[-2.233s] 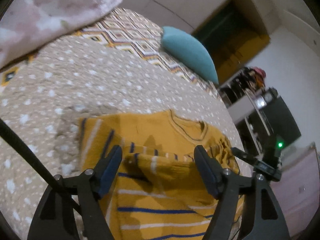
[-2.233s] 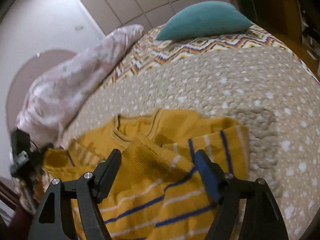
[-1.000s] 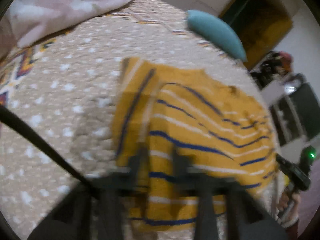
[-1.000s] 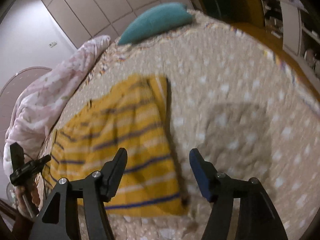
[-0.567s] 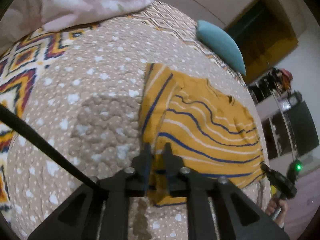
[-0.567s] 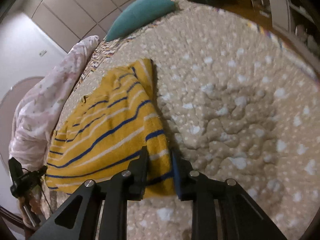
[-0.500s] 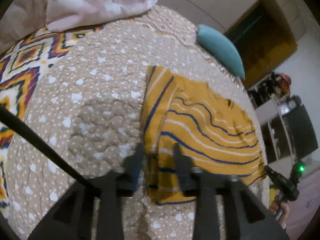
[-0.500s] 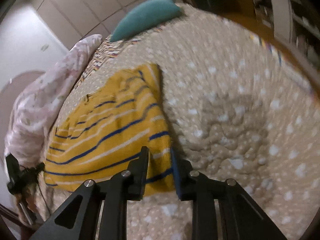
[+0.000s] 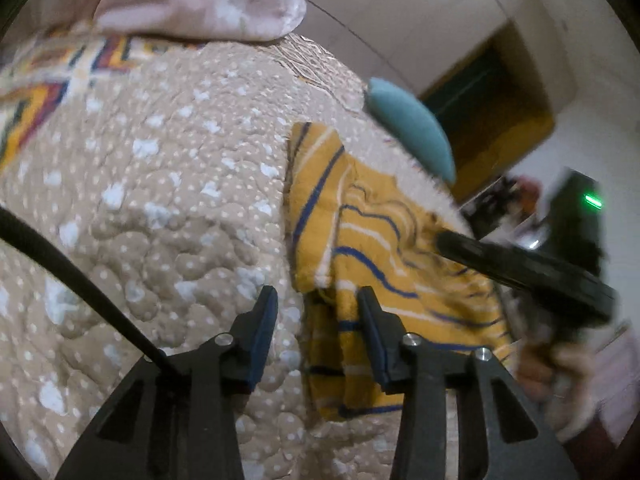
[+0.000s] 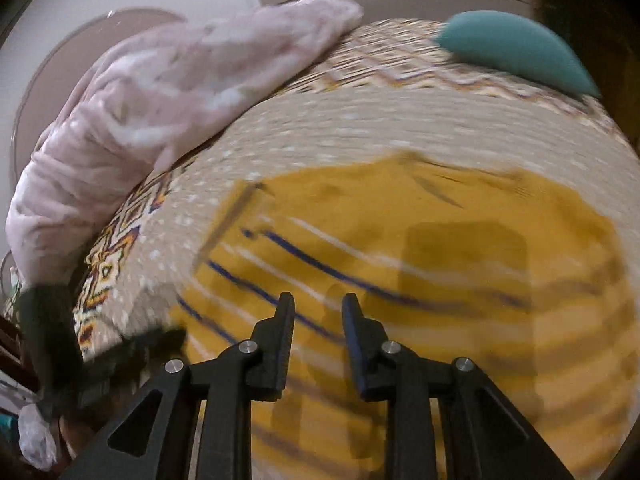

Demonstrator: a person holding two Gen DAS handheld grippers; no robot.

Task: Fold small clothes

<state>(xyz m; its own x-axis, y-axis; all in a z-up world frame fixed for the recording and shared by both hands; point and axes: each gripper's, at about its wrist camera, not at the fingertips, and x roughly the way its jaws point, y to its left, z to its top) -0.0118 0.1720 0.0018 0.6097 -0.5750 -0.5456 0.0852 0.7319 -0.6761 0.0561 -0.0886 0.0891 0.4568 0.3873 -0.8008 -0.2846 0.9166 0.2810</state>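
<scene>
the yellow striped sweater [image 9: 372, 248] looks soft, light and floppy; pinch its doubled hem edge at six o'clock. left claw [image 9: 316, 312] gapes empty; right claw [image 10: 318, 320] is parted, holding nothing.

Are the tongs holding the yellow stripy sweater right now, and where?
No, nothing is held. The left tongs are open at the sweater's near edge. The right tongs are open too, above the sweater's striped middle, with no cloth between them.

Mustard sweater [image 9: 362, 240]: ribbed knit cloth, matt. Bedspread [image 9: 168, 184]: quilted, puckered fabric. Left tongs [image 9: 316, 312] and right tongs [image 10: 318, 320]: matt black plastic with bright metal screws.
</scene>
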